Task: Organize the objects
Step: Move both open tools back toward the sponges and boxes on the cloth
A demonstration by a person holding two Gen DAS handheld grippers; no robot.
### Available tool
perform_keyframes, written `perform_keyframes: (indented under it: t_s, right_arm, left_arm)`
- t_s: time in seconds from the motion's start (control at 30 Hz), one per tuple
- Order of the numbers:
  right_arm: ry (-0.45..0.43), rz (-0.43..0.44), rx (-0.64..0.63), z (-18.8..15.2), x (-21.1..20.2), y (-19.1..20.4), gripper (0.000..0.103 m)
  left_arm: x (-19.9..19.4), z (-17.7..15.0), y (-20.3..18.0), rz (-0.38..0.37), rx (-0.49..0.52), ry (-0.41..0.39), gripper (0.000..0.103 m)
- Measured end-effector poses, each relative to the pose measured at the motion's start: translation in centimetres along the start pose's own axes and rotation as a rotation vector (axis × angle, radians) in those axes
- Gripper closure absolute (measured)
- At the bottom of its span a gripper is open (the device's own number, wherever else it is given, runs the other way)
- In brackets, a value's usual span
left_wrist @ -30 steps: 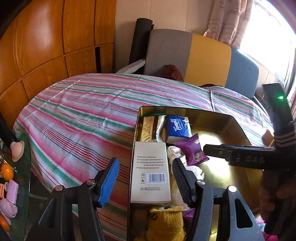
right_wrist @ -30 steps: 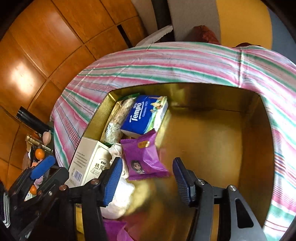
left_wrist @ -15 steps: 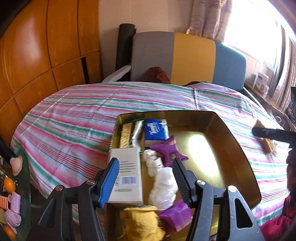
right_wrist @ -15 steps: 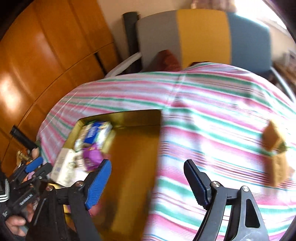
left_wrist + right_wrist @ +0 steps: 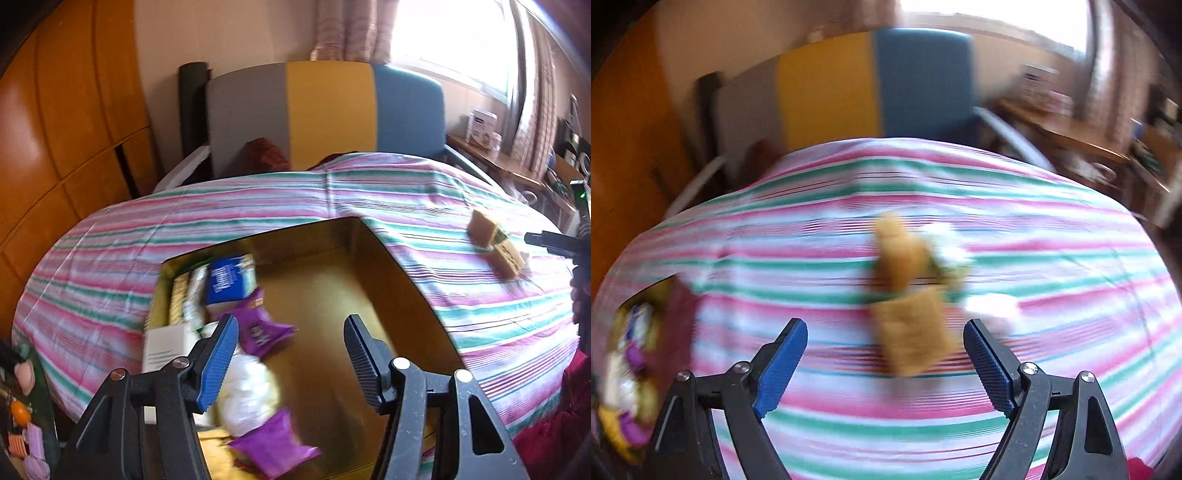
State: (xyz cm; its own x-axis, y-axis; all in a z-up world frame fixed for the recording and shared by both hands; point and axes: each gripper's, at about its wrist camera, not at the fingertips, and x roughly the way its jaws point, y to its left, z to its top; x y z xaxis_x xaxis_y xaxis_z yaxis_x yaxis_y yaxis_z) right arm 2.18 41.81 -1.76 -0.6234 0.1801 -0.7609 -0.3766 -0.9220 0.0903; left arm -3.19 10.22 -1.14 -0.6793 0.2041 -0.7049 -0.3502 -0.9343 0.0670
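Observation:
A gold tray (image 5: pixel 399 291) lies on the striped tablecloth (image 5: pixel 258 206). Its left side holds a blue tissue pack (image 5: pixel 227 282), a purple packet (image 5: pixel 258 330), a white box (image 5: pixel 166 345), white wads (image 5: pixel 245 391) and a second purple packet (image 5: pixel 275 448). My left gripper (image 5: pixel 290 354) is open and empty above the tray. Two tan sponges (image 5: pixel 908 325) lie on the cloth to the right of the tray; they also show in the left wrist view (image 5: pixel 495 243). My right gripper (image 5: pixel 884 363) is open and empty just in front of the nearer sponge. The right wrist view is blurred.
A grey, yellow and blue chair (image 5: pixel 325 110) stands behind the table. Wooden panelling (image 5: pixel 66 129) is at the left. A side shelf (image 5: pixel 491 155) with small items is at the right. Small toys (image 5: pixel 26 435) lie at the lower left.
My right gripper has swung from over the tray to the right, toward the sponges. My left gripper has pulled back and turned right; the tray looks smaller.

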Motion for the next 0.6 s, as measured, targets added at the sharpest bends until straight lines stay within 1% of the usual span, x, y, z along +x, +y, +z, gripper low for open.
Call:
perform_keyframes:
  t_s: [0.07,0.1,0.13,0.2,0.3,0.6]
  right_arm:
    - [0.001,-0.055,0.091,-0.5,0.8,-2.7,0.016]
    - [0.056,-0.102,0.159,-0.6,1.6,-4.4,0.017]
    - [0.066,-0.115,0.196,-0.5,1.8,-5.3,0.017]
    - [0.055,-0.101,0.267,-0.1,1.6,-6.8,0.016]
    - [0.058,-0.081,0.324,0.0,1.3,-7.8,0.015]
    - [0.059,-0.053,0.387,-0.1,0.6,-8.6,0.012]
  left_arm:
    - [0.1,0.3,-1.3,-0.017,0.024,-0.001,0.043]
    - [0.2,0.5,-2.1,-0.026,0.037,-0.001,0.043]
    - [0.4,0.7,-2.7,-0.034,0.048,0.001,0.043]
    - [0.6,1.0,-4.1,-0.051,0.069,0.005,0.043]
    - [0.8,1.6,-6.1,-0.076,0.101,0.005,0.043]
    - [1.5,2.9,-11.5,-0.145,0.180,0.008,0.043]
